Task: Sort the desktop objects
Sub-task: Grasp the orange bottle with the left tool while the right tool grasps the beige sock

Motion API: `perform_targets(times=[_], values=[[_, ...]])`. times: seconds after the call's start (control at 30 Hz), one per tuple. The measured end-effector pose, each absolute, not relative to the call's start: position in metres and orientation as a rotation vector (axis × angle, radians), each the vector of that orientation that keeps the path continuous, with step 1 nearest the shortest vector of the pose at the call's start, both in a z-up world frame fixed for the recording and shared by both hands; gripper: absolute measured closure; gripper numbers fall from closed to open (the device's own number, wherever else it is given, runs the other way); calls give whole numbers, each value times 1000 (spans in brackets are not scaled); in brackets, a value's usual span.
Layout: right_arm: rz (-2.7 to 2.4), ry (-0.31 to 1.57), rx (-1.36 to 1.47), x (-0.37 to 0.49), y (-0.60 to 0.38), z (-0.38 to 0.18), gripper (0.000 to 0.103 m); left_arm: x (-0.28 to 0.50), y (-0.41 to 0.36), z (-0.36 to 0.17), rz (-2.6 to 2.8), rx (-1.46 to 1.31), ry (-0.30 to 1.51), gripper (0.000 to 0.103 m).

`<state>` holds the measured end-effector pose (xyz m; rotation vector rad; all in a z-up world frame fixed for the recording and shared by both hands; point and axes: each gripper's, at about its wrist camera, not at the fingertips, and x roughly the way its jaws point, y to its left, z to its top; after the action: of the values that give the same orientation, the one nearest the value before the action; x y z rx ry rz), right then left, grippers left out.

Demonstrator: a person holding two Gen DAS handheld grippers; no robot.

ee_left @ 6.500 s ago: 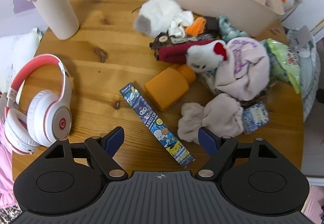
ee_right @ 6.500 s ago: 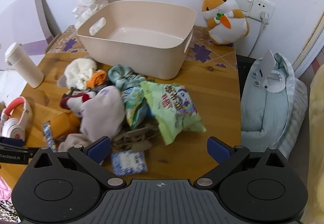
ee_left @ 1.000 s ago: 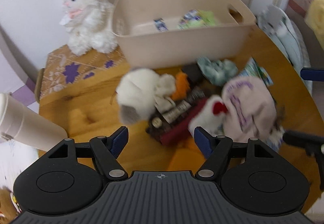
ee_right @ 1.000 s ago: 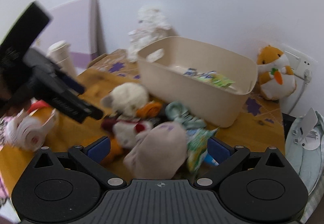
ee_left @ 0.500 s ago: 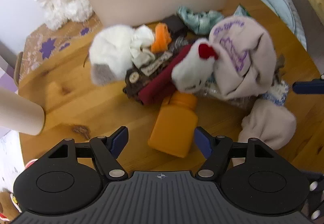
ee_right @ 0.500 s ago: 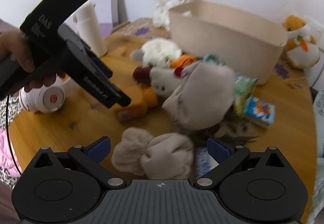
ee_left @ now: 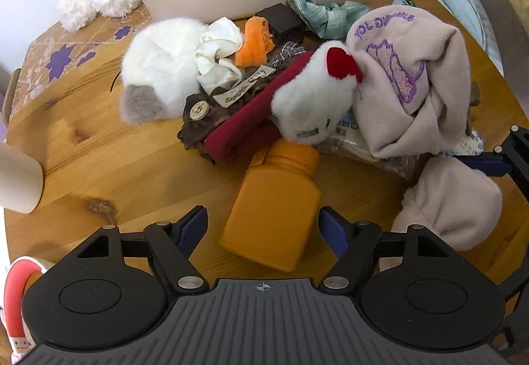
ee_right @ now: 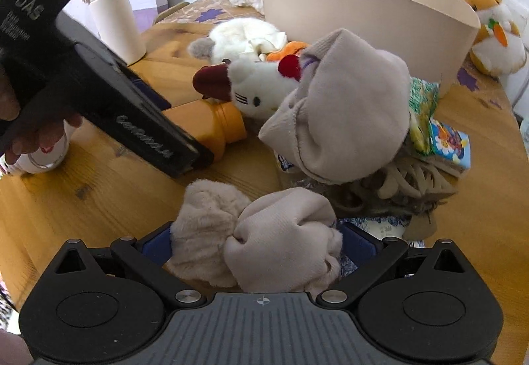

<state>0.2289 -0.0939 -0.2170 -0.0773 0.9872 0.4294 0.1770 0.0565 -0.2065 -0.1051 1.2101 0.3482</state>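
Now both open grippers are straddling their picks: left gripper [ee_left: 263, 224] w/ orange bottle [ee_left: 272, 208] lying at 12 o'clock, right gripper [ee_right: 256, 241] around beige plush bundle [ee_right: 258, 233], likely bound for beige bin [ee_right: 363, 11] at 1 o'clock.

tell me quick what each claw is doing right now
Left claw: open, its fingers either side of the orange plastic bottle, not clamped.
Right claw: open around the beige fuzzy sock bundle.
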Motion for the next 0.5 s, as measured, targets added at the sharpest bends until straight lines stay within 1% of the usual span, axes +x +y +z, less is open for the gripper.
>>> perform_targets(times=[0.07,0.1,0.13,0.17,0.23,0.37,0.43,0.5], values=[[425,984,-101,229,-90,-218,0,179,56,-209,346,-106,1210,28],[423,984,-109,229,-89,-218,0,180,56,-211,346,-107,1215,31],[423,983,-115,229,-89,-218,4,181,56,-213,347,-109,1223,37],[427,982,-122,229,-89,-217,6,182,57,-215,344,-114,1232,38],[436,979,-139,228,-88,-216,19,182,56,-216,342,-113,1234,40],[436,991,-127,228,-92,-216,27,179,55,-216,331,-111,1232,43],[438,989,-120,227,-94,-215,34,178,55,-215,342,-121,1235,45],[443,985,-115,226,-96,-214,38,176,54,-215,340,-126,1238,46]])
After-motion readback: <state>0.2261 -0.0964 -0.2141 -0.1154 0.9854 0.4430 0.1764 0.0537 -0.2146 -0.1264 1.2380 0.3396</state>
